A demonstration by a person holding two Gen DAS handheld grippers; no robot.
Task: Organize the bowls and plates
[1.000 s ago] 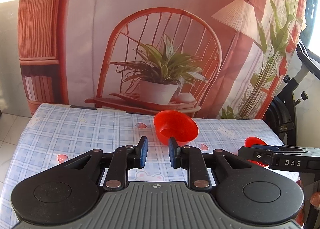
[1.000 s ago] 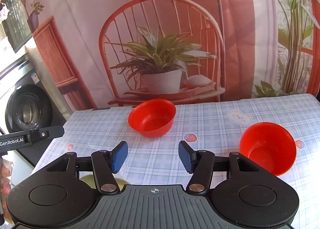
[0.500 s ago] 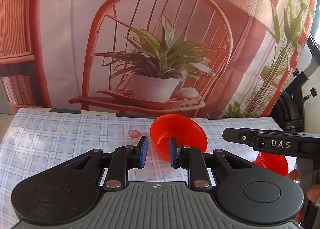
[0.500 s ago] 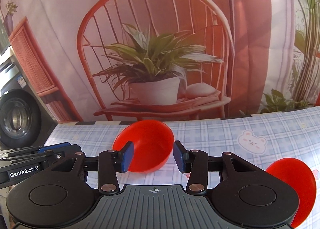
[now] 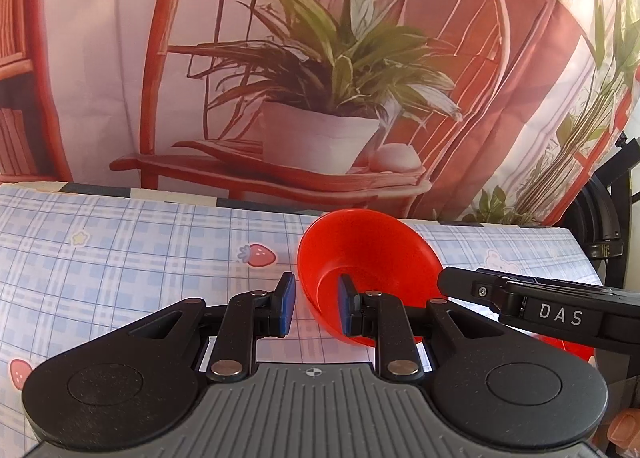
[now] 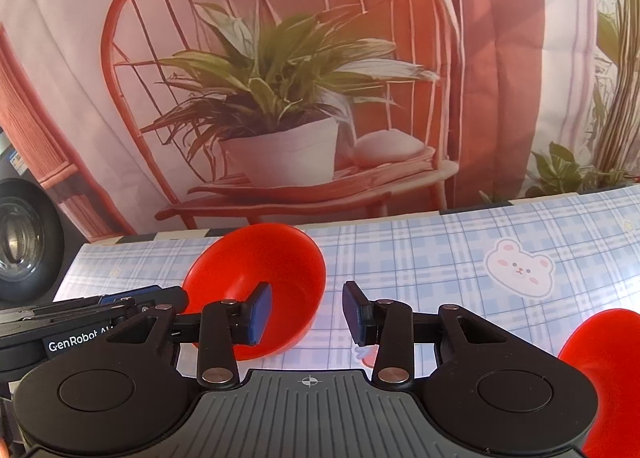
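- red plastic is what we work with: one red bowl (image 5: 368, 258) sits on the checked tablecloth (image 5: 120, 258) towards the back edge, and a second red bowl (image 6: 608, 370) lies well apart from it, at the lower right of the right wrist view.
- our left gripper (image 5: 313, 308) straddles the near left wall of the first bowl: the right finger stands inside the bowl, the left finger outside over the cloth.
- its jaws are parted with a modest gap and nothing is pinched; we cannot tell whether either pad touches the plastic.
- our right gripper (image 6: 306, 312) is spread wider; its left pad shows against the bowl's inner wall, its right pad over bare cloth, so it too straddles a rim, on the opposite side. it holds nothing.
- to do this step well, we judge one gripper is enough: settle the wall deep between the pads before closing, so the rim does not slip out.
- close gently; thin plastic may flex or skid on the smooth cloth.
- lift straight, keep the bowl level, then carry it over the second bowl to nest them.
- keep the two grippers from knocking together, as they are close beside each other at this bowl.
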